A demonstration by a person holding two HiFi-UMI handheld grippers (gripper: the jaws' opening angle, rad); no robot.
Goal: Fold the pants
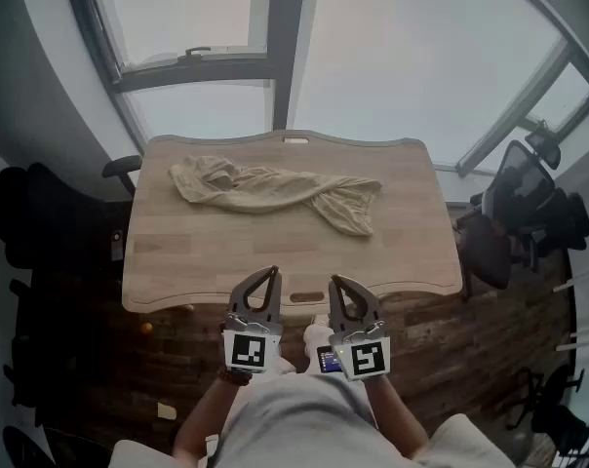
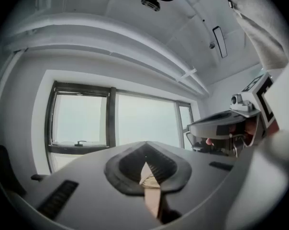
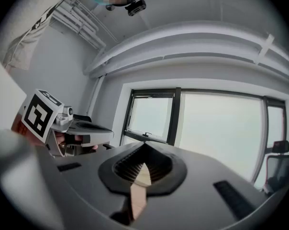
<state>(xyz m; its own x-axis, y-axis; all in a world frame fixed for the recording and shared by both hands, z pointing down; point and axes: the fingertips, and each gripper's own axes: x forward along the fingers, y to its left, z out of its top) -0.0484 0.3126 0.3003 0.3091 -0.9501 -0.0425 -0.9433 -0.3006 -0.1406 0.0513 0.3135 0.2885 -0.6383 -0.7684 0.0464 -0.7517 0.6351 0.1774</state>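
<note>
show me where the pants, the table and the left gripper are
pants (image 1: 275,191): head view, middle of the crumpled beige fabric.
table (image 1: 216,252): head view, bare wood near the front edge.
left gripper (image 1: 272,274): head view, tips of its shut jaws.

One pair of pants, one table, two grippers

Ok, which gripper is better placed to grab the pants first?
Right, marginally. Both are shut and empty by the table's near edge, but the right gripper lines up with the pants' nearer end; the left gripper has more bare wood ahead.
</note>
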